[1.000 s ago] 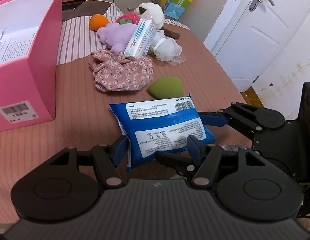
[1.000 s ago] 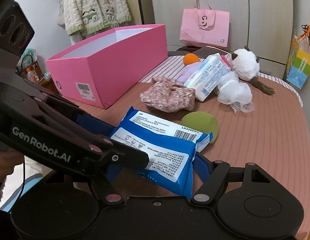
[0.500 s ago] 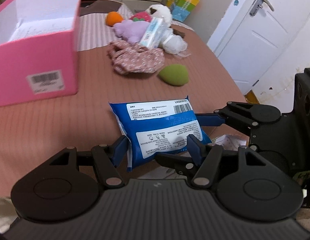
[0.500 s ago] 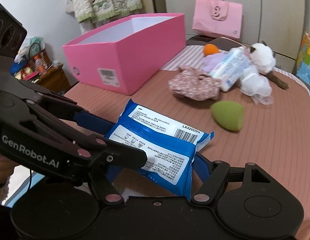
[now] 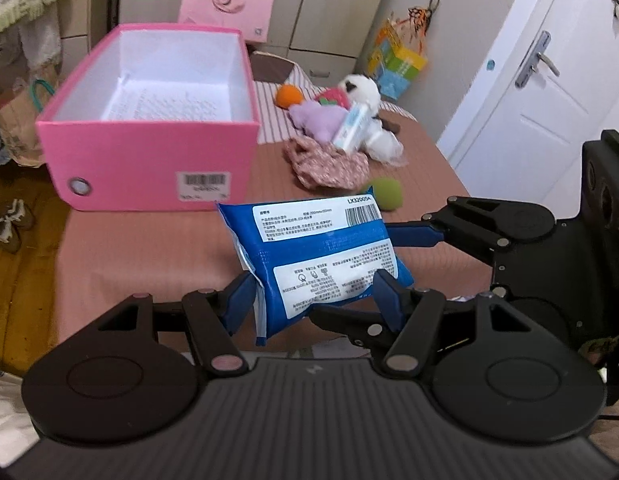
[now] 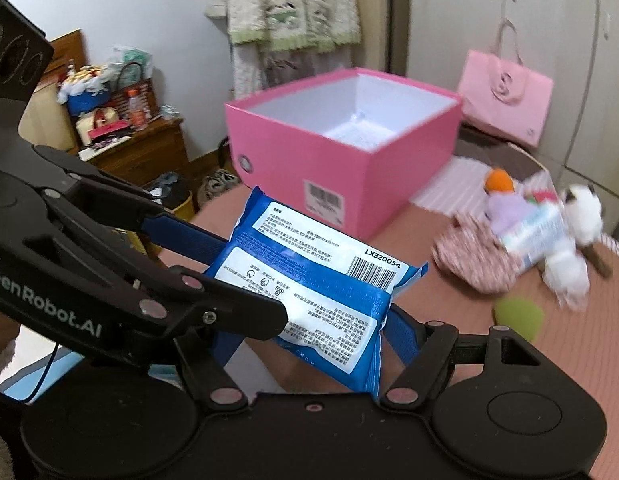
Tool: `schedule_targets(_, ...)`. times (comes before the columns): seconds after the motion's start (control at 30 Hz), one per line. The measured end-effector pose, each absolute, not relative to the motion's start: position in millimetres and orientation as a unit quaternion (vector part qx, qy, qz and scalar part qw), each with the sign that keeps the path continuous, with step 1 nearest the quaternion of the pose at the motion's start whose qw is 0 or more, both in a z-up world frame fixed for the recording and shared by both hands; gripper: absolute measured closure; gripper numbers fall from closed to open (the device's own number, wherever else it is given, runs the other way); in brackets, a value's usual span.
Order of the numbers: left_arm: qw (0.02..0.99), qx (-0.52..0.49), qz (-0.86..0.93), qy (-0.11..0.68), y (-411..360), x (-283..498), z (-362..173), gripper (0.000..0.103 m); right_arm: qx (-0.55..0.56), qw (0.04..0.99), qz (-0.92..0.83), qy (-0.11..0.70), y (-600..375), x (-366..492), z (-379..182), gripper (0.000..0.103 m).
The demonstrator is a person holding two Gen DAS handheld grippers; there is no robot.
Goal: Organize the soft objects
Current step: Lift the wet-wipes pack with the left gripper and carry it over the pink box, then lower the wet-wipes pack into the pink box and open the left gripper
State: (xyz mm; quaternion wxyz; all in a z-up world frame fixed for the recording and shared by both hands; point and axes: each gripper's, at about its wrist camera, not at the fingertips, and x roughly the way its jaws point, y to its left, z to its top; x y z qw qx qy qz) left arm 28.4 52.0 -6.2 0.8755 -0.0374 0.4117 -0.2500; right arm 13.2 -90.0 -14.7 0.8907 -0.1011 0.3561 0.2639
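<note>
A blue wipes pack (image 5: pixel 317 256) hangs in the air between both grippers. My left gripper (image 5: pixel 313 300) is shut on its near lower edge. My right gripper (image 6: pixel 309 340) is shut on the same pack (image 6: pixel 317 292) from the other side; its arm shows at the right of the left wrist view. An open pink box (image 5: pixel 149 128) with a white inside stands ahead and left, and it also shows in the right wrist view (image 6: pixel 349 160). The pack is held near the box's front wall, above the brown bedspread (image 5: pixel 149 248).
A pile of soft things lies to the right of the box: floral cloth (image 5: pixel 329 164), purple plush (image 5: pixel 313 120), small wipes pack (image 5: pixel 353 128), white plush (image 5: pixel 361 88), orange ball (image 5: pixel 289 94), green sponge (image 5: pixel 385 192). A pink bag (image 5: pixel 225 0) stands behind. The bed's edge is at the left.
Both grippers have lifted the blue pack and swung it left toward the pink box, whose open top now faces both cameras. The pile has slid to the right of view.
</note>
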Motion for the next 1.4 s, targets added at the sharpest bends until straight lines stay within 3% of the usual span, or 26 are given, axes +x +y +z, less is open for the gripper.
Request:
schedule_targets(0.37, 0.911, -0.034, -0.232, 0.339, 80, 46, 35, 0.038, -0.123, 0.916, 0.254, 0.286, -57, 37, 28, 0.025)
schedule_targets(0.73, 0.921, -0.053, -0.231, 0.308, 104, 125, 43, 0.038, -0.060, 0.928, 0.245, 0.275, -46, 107, 38, 0.024)
schedule_targets(1.13, 0.903, -0.092, -0.207, 0.366, 125, 232, 17, 0.038, -0.022, 0.921, 0.242, 0.303, -25, 203, 15, 0.024)
schedule_targets(1.4, 0.886, -0.119, -0.199, 0.401, 131, 261, -16, 0.038, -0.041, 0.912, 0.228, 0.340, -12, 229, -6, 0.024)
